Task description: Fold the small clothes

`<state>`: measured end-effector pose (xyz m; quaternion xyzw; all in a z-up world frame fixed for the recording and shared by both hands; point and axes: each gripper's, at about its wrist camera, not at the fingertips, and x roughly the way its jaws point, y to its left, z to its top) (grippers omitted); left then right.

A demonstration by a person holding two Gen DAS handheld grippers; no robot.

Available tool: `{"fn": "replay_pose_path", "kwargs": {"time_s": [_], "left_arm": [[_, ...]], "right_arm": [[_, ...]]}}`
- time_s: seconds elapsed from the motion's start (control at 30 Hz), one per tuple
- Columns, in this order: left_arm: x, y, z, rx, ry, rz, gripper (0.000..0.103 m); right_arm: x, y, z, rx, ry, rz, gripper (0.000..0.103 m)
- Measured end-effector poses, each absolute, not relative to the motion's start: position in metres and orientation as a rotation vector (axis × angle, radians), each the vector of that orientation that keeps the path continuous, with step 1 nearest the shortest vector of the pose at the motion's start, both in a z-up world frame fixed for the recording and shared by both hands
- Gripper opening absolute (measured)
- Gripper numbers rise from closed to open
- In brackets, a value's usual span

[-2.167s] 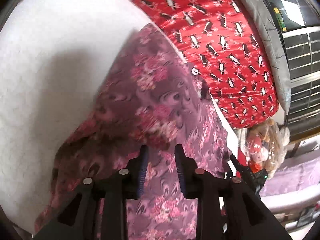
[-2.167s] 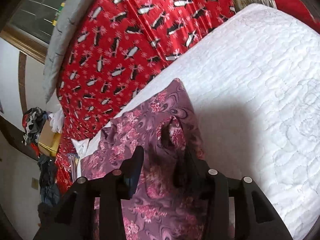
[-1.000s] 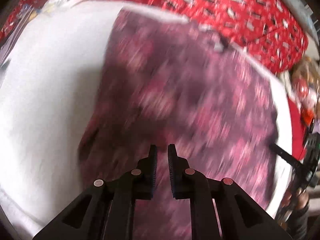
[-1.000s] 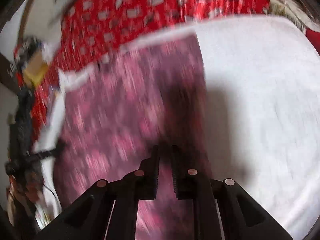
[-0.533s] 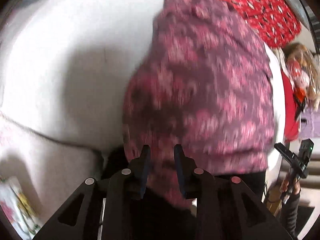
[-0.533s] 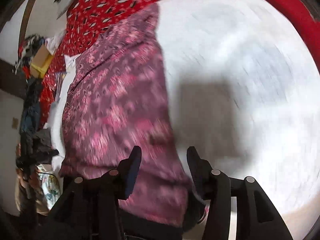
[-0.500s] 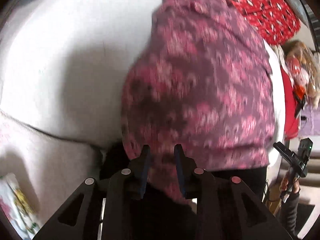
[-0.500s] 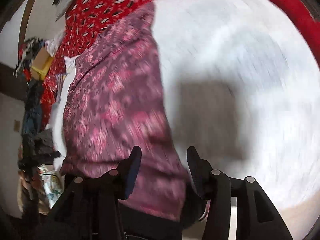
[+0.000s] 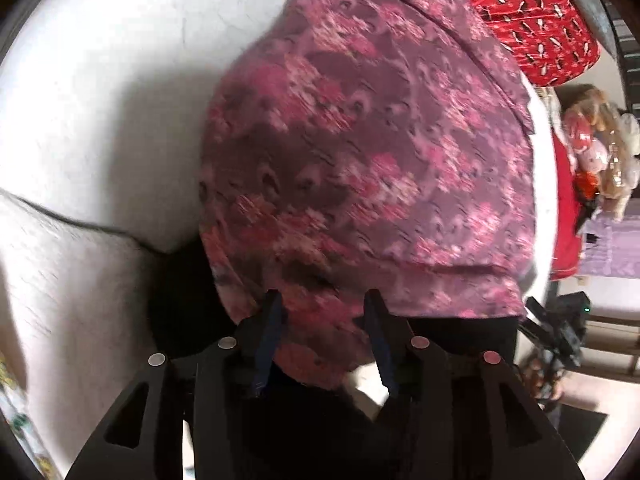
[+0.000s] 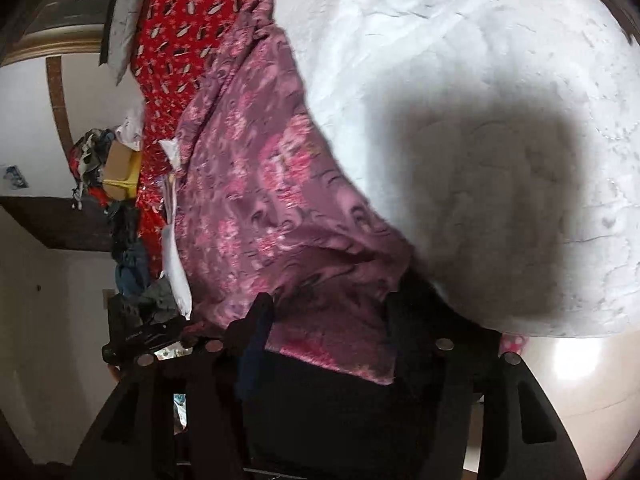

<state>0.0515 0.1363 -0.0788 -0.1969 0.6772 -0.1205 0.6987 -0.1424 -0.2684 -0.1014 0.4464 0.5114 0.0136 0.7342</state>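
A purple garment with a pink flower print (image 9: 372, 152) lies spread on a white quilted bed (image 9: 100, 80); its near hem hangs over the bed's front edge. My left gripper (image 9: 324, 304) is open, its fingers either side of the hanging hem at the garment's left corner. The garment also shows in the right wrist view (image 10: 272, 200). My right gripper (image 10: 328, 308) is open, its fingers astride the hem at the right corner. Neither gripper holds the cloth.
A red penguin-print blanket (image 9: 532, 16) lies behind the garment, also in the right view (image 10: 176, 28). The white bed (image 10: 480, 120) stretches right. Clutter and a cardboard box (image 10: 120, 168) stand by the wall; a doll (image 9: 592, 152) sits beside the bed.
Both grippers drew the garment toward the bed's front edge, then opened wide and let the hem go. The cloth now rests with its hem over the edge.
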Motion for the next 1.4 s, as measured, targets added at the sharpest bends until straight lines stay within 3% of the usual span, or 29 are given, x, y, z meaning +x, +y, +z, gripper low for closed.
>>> {"fn": "replay_pose_path", "kwargs": {"time_s": [0.1, 0.13, 0.17, 0.2, 0.23, 0.33, 0.67, 0.83, 1.0, 1.4], "left_arm": [[0.050, 0.134, -0.080, -0.423, 1.511, -0.259, 0.044], [0.050, 0.133, -0.080, -0.416, 1.508, -0.252, 0.043], [0.049, 0.131, -0.079, -0.409, 1.505, -0.243, 0.036], [0.049, 0.129, -0.079, -0.390, 1.498, -0.230, 0.010], [0.049, 0.128, -0.081, -0.381, 1.508, -0.227, 0.000], [0.048, 0.131, -0.084, -0.410, 1.508, -0.215, 0.000], [0.044, 0.168, -0.041, -0.573, 1.385, -0.240, 0.000], [0.038, 0.155, -0.062, -0.492, 1.520, -0.197, 0.008], [0.039, 0.140, -0.064, -0.447, 1.561, -0.158, 0.033], [0.042, 0.122, -0.071, -0.418, 1.620, -0.076, 0.046]], "right_arm": [[-0.140, -0.264, -0.096, 0.937, 1.122, 0.026, 0.059], [-0.139, -0.263, -0.094, 0.912, 1.122, 0.014, 0.052], [-0.137, -0.260, -0.091, 0.877, 1.117, 0.008, 0.040], [-0.135, -0.258, -0.088, 0.850, 1.117, 0.002, 0.032], [-0.137, -0.259, -0.086, 0.835, 1.118, 0.000, 0.019], [-0.135, -0.257, -0.075, 0.789, 1.091, 0.011, 0.006], [-0.116, -0.248, -0.027, 0.767, 0.968, 0.085, 0.004], [-0.107, -0.242, -0.033, 0.763, 0.988, 0.109, 0.005], [-0.111, -0.243, -0.036, 0.770, 0.981, 0.122, 0.005], [-0.113, -0.245, -0.044, 0.803, 0.965, 0.148, 0.007]]}}
